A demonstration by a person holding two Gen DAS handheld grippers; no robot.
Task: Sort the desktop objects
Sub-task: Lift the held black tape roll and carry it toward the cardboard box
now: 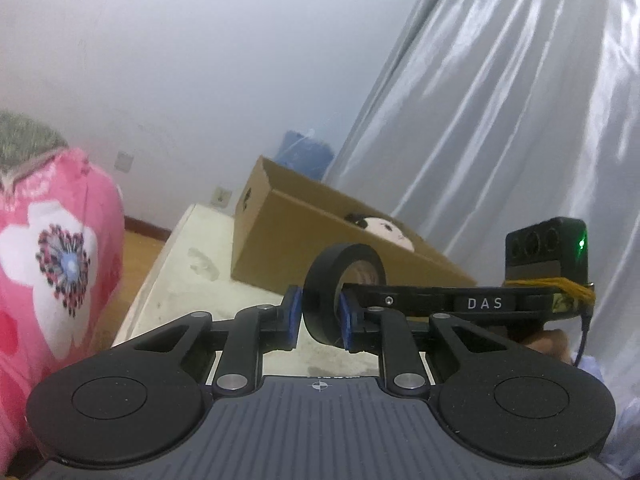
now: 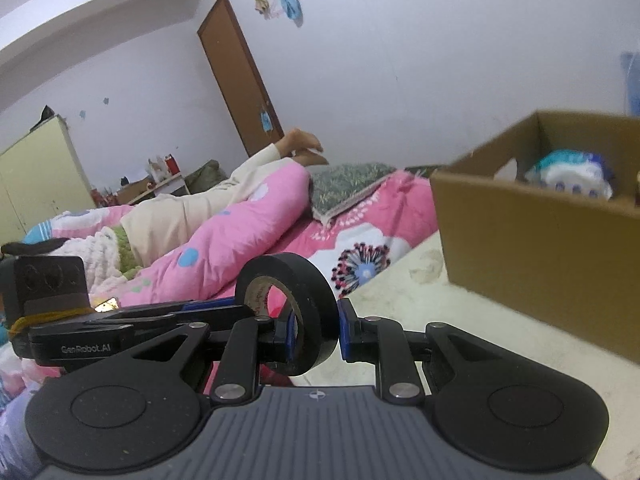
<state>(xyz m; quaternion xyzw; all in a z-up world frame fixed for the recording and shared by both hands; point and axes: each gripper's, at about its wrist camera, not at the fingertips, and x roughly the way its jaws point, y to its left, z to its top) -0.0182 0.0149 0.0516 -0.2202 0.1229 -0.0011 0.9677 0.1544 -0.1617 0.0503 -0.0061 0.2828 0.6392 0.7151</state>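
Observation:
A black roll of tape [image 1: 324, 288] stands on edge between the blue pads of my left gripper [image 1: 318, 318], which is shut on it above the pale table [image 1: 208, 252]. My right gripper [image 2: 314, 332] is shut on the same tape roll [image 2: 308, 308]; one of its fingers reaches through the roll's hole. Each gripper's arm shows in the other's view, crossing from the side. An open cardboard box [image 1: 296, 224] lies beyond on the table, with a round-faced toy [image 1: 384, 228] inside. In the right wrist view the box [image 2: 540, 232] holds a white and blue packet [image 2: 572, 172].
A bed with a pink flowered quilt [image 2: 240, 224] runs along the table's left edge, and a person [image 2: 192, 204] lies on it. A silver curtain [image 1: 500, 120] hangs on the right behind the box. A brown door [image 2: 240, 76] is in the far wall.

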